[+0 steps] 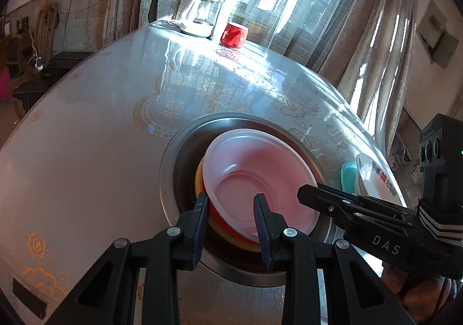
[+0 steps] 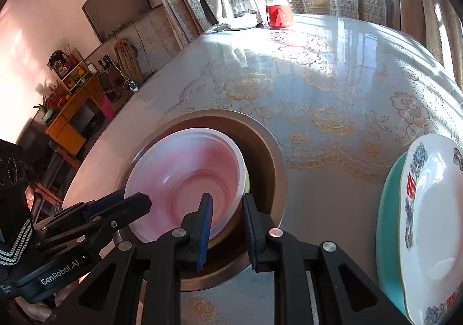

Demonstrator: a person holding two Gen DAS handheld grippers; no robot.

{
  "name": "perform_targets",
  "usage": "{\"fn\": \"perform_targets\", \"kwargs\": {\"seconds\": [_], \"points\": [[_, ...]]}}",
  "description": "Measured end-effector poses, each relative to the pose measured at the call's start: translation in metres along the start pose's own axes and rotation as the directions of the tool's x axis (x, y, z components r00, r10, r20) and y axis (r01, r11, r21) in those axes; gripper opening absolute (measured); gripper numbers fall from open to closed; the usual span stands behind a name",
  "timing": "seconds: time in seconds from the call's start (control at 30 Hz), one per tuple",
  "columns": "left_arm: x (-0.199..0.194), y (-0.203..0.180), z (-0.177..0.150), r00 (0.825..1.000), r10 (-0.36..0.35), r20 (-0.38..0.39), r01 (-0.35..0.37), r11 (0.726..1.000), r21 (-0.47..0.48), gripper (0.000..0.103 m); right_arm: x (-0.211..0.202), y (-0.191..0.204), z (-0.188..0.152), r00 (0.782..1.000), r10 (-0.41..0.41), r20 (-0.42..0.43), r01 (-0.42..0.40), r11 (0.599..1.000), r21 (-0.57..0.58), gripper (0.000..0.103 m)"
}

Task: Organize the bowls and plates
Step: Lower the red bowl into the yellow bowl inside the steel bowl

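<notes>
Both grippers' fingers (image 1: 262, 223) pinch the pink bowl (image 1: 254, 180)'s rim; white plate (image 2: 434, 223), red cup (image 2: 277, 16) nearby

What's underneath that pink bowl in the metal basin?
Under the pink bowl sit a red and a yellow rim, stacked in the metal basin. How many more lie beneath is hidden.

Two black plastic grippers: left gripper (image 1: 233, 203) and right gripper (image 2: 227, 203), each with dark blue ribbed pads (image 2: 205, 226), round silver screws (image 1: 289, 232), triangular cut-outs. White lettering on the sides; striped black-and-white wrist strap (image 1: 437, 222).
</notes>
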State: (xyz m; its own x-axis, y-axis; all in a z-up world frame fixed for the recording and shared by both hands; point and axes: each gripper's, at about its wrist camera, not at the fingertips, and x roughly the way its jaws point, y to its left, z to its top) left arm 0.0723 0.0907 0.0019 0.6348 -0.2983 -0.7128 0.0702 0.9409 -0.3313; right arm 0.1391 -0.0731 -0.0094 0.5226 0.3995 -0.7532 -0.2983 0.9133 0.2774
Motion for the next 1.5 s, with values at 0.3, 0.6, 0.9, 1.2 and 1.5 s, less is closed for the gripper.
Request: {"fn": "perform_targets", "kwargs": {"seconds": [0.3, 0.6, 0.9, 1.2, 1.5], "points": [[0.0, -0.006, -0.003, 0.999, 0.051, 0.013, -0.052, 0.998, 0.042, 0.032, -0.003, -0.003, -0.004, 1.0, 0.017, 0.022, -0.017, 1.0, 0.013, 0.022], [0.0, -0.008, -0.004, 0.998, 0.066, 0.016, -0.067, 0.996, 0.052, 0.032, -0.008, -0.004, -0.008, 0.999, 0.022, 0.037, -0.023, 1.0, 0.021, 0.022], [-0.001, -0.009, -0.005, 0.996, 0.083, 0.022, -0.084, 0.995, 0.053, 0.033, -0.013, -0.004, -0.014, 0.998, 0.039, 0.059, -0.04, 0.999, 0.025, 0.022], [-0.001, -0.012, -0.005, 0.992, 0.12, 0.036, -0.122, 0.99, 0.064, 0.034, -0.01, -0.003, -0.015, 0.997, -0.002, 0.079, 0.003, 1.0, -0.002, 0.013], [-0.002, -0.012, -0.004, 0.991, 0.129, 0.041, -0.131, 0.989, 0.065, 0.035, -0.011, -0.007, -0.015, 0.997, 0.028, 0.074, -0.03, 0.999, 0.024, 0.015]]}}
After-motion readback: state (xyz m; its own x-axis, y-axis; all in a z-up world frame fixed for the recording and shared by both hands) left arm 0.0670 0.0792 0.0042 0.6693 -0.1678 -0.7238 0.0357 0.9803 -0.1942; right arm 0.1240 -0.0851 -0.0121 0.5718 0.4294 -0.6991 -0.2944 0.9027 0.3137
